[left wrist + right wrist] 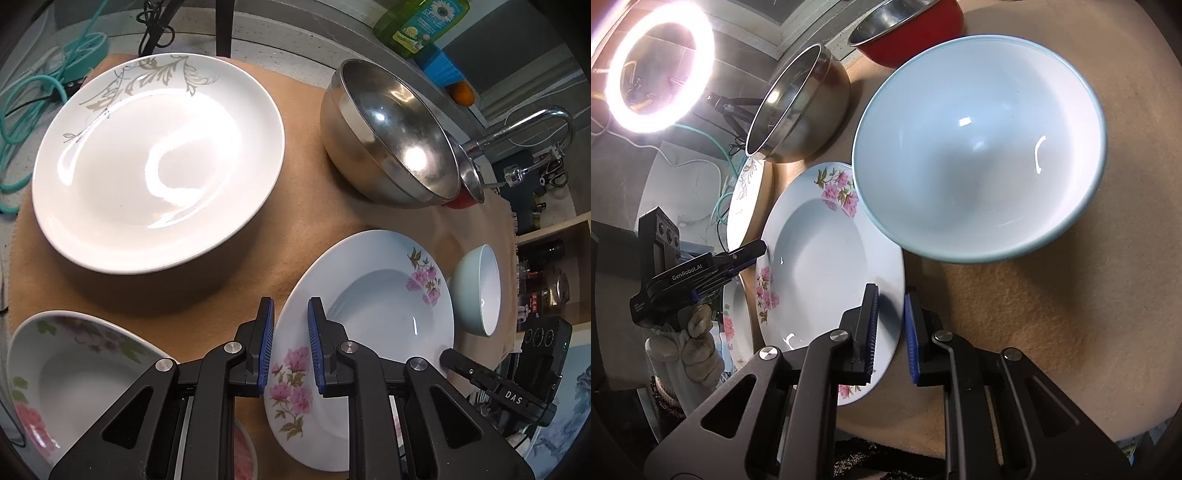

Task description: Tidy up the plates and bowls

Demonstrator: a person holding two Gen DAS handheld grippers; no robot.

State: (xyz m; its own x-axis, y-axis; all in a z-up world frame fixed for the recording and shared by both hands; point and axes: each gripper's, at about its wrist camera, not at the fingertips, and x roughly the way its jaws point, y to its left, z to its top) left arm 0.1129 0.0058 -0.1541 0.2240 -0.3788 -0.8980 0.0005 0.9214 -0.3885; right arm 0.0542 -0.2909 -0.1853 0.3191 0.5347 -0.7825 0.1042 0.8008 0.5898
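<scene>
A pale blue soup plate with pink flowers lies on the tan mat. My left gripper is open with its jaws astride the plate's near rim. My right gripper is open astride the opposite rim; it shows in the left wrist view. The left gripper shows in the right wrist view. A large white plate with a grey leaf pattern lies at the back left. A light blue bowl stands beside the flowered plate. A steel bowl stands behind.
A second flowered plate lies at the near left. A red bowl stands behind the blue bowl. A ring light, teal cables, a tap and a green soap bottle surround the mat.
</scene>
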